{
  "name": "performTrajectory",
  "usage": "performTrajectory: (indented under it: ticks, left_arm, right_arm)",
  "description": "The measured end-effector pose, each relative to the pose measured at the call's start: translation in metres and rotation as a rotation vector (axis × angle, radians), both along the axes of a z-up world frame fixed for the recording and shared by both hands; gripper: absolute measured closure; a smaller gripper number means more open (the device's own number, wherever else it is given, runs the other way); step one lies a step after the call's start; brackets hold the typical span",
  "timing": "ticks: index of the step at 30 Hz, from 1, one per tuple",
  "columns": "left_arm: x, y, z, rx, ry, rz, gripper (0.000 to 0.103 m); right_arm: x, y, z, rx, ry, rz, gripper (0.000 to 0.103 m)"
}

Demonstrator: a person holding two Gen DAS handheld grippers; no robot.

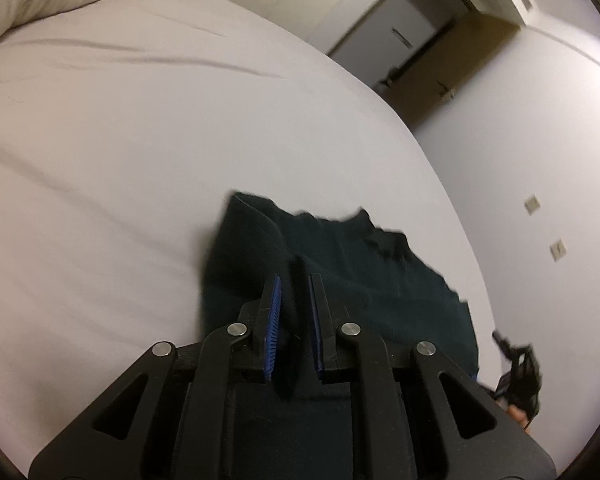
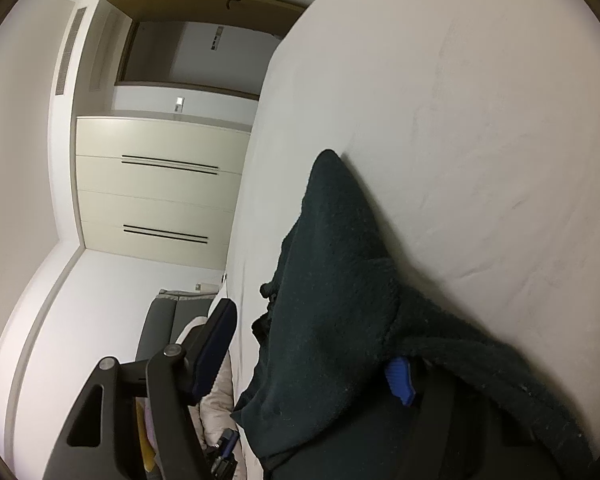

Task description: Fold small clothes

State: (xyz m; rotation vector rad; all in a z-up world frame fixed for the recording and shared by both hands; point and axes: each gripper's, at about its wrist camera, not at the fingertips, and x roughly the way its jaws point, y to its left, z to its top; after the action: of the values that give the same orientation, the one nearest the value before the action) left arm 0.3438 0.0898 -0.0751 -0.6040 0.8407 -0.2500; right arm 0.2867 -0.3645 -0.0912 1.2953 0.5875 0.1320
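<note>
Dark-green garment (image 1: 340, 272): lower centre, on white bed (image 1: 140, 140).
L gripper (image 1: 294, 280): narrow, pinching garment fold.
R gripper (image 2: 312, 344): wide, cloth draped over one finger.

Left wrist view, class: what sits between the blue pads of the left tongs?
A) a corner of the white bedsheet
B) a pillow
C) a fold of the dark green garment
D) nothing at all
C: a ridge of the dark green garment rises between the pads of the left tongs, while the white bedsheet lies flat beyond.
</note>
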Motion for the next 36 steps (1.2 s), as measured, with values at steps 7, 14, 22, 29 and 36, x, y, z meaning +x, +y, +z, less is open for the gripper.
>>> performTrajectory:
  ticks: [7,14,22,29,36]
  left_arm:
    - [0.027,-0.019,0.003,0.046,0.040,-0.118,0.090]
    - [0.068,0.006,-0.043,0.078,0.147,-0.058,0.090]
    - [0.048,0.028,-0.008,0.106,0.083,0.033,0.090]
    - [0.025,-0.017,-0.008,0.269,0.109,-0.091,0.090]
    - [0.027,-0.010,-0.014,0.263,0.139,-0.045,0.090]
  right_arm:
    - [0.001,0.001,0.002,0.002,0.006,0.001,0.033]
    - [0.000,-0.003,-0.002,0.038,-0.005,0.025,0.034]
    - [-0.008,0.003,0.002,0.004,0.004,0.059,0.034]
    - [-0.019,0.005,0.001,-0.007,0.000,0.075,0.035]
    - [-0.031,-0.012,-0.006,0.106,-0.029,0.050,0.036]
